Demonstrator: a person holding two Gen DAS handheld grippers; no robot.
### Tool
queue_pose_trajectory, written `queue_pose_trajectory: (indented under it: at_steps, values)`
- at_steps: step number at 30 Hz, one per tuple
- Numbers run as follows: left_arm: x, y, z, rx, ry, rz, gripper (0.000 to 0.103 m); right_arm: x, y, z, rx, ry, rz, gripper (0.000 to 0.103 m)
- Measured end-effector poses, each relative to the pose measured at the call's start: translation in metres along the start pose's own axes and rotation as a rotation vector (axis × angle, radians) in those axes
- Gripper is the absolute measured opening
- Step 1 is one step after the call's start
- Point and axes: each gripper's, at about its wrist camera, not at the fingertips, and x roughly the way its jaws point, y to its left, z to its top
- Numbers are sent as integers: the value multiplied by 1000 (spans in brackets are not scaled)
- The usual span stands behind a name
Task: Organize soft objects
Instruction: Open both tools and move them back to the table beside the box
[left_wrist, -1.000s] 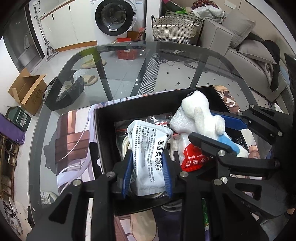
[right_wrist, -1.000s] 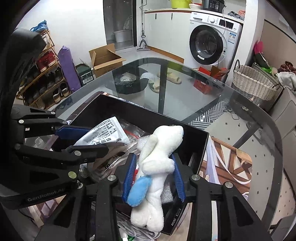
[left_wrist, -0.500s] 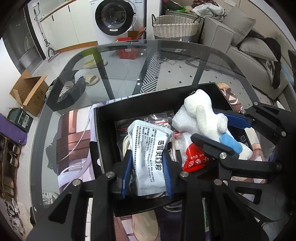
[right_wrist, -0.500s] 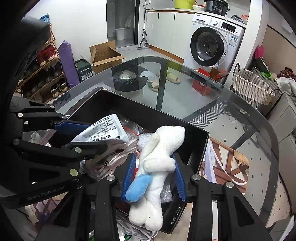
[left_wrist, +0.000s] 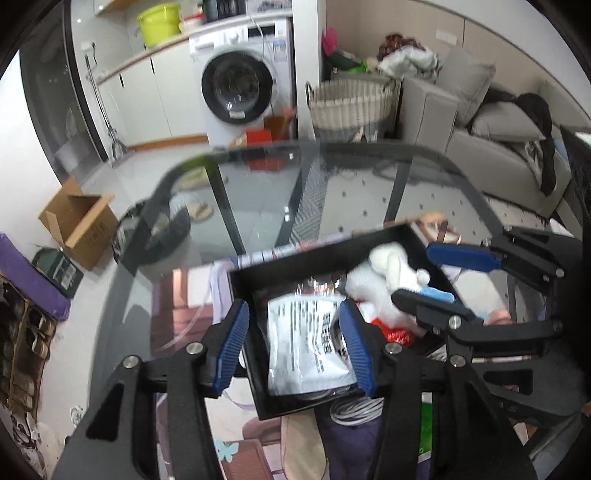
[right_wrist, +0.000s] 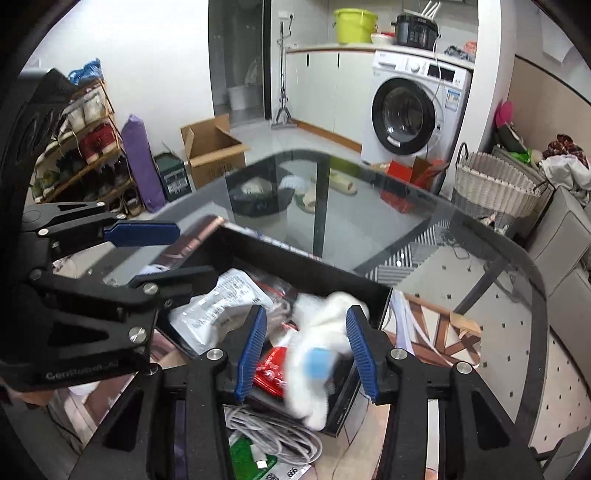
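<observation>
We hold both grippers over the black bin (left_wrist: 325, 258) on the glass worktop (left_wrist: 351, 192). Left gripper (left_wrist: 295, 347) & right gripper (right_wrist: 306, 350) spread wide, gripping nothing; white pouch (left_wrist: 303, 347) & plush toy (right_wrist: 321, 354) lie in the bin.

right gripper (right_wrist: 306, 350): jaws spread, nothing clamped | white plush toy (right_wrist: 321, 354): blurred, lying between the blue pads (right_wrist: 253, 347) over the near edge of the black box (right_wrist: 373, 295) | white printed pouch (right_wrist: 218, 306): in box, left of toy | left gripper (right_wrist: 162, 254): jaws apart, above box's left side | grey cable (right_wrist: 269, 432): coiled before the box
</observation>
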Motion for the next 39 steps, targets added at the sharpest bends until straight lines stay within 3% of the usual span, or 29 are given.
queue_pose_trajectory:
  at_steps: [9,17,23,25,27,29,33,39]
  values:
    - [-34,1,2,10,-150,22,52,-57,10,3,-24,-185,-49,46]
    - [-84,-6,-8,63,-351,-10,53,-111,11,-9,-10,-366,-89,47]
    - [-101,-11,-21,92,-428,8,55,-144,17,-20,-15,-470,-101,54]
    - [-106,-13,-24,100,-454,9,60,-152,17,-23,-2,-482,-90,55]
    - [-113,-12,-29,96,-484,5,83,-158,18,-28,4,-484,-76,56]
    - [-118,-13,-33,92,-509,11,90,-162,19,-33,-2,-478,-74,56]
    - [-124,-14,-43,102,-535,21,91,-162,23,-42,-16,-440,-71,56]
    - [-110,-15,-50,101,-446,-5,91,-133,13,-53,15,-274,-38,56]
